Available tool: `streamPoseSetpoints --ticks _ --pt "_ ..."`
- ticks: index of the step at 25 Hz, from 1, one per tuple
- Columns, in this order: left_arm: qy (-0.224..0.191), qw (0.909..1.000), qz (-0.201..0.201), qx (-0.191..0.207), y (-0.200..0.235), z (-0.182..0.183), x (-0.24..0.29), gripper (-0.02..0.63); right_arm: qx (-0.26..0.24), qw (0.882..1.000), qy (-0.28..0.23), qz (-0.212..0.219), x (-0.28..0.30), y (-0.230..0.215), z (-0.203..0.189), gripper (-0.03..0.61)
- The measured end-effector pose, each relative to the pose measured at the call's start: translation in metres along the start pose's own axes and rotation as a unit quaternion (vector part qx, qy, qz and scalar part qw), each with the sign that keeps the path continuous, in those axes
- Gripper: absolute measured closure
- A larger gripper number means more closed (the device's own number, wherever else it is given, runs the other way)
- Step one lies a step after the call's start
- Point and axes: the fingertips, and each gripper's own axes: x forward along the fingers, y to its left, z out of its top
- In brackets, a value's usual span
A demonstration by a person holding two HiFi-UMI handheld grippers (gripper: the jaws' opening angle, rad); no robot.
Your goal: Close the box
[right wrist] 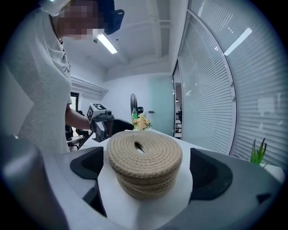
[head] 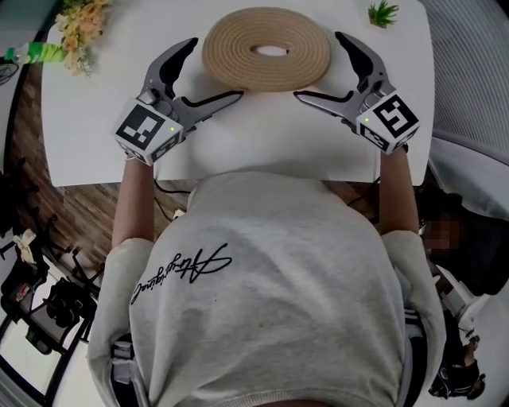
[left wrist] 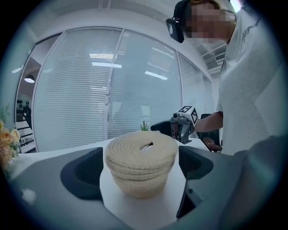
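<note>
The woven rope box (left wrist: 141, 183) is sitting on the white table (head: 238, 151), with its coiled lid (head: 266, 49) lying on top and showing a slot at the middle. The left gripper (head: 213, 68) is holding its fingers released and spread wide. The box is standing just ahead of them, centred in the gap between the two fingertips, with bare table showing at either side of it, so nothing is being grasped. The right gripper (head: 320, 66) is facing in from the opposite side, its fingers likewise splayed apart and empty, with the box standing between and just beyond their tips. A bunch of flowers (head: 79, 28) is lying well outside the left gripper's outer finger, and a small green plant (head: 383, 12) is standing beyond the right gripper's far fingertip
</note>
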Motion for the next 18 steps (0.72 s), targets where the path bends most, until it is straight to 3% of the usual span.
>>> streamPoseSetpoints --ticks 5,9,13,18 --pt "-0.015 0.9998 0.006 -0.012 -0.009 0.006 -0.008 0.107 0.007 1.000 -0.023 -0.012 -0.007 0.006 0.011 -0.006" --pt "-0.051 0.9981 0.006 -0.034 -0.021 0.023 -0.013 0.109 0.017 0.999 -0.037 -0.013 -0.012 0.015 0.018 0.006" --pt "-0.076 0.9964 0.013 -0.036 -0.036 0.036 -0.014 0.109 0.026 0.996 -0.085 -0.001 -0.025 0.025 0.044 0.045" --pt "-0.092 0.9946 0.041 -0.024 -0.048 0.049 -0.012 0.112 0.006 0.994 -0.107 0.011 -0.038 0.035 0.064 0.078"
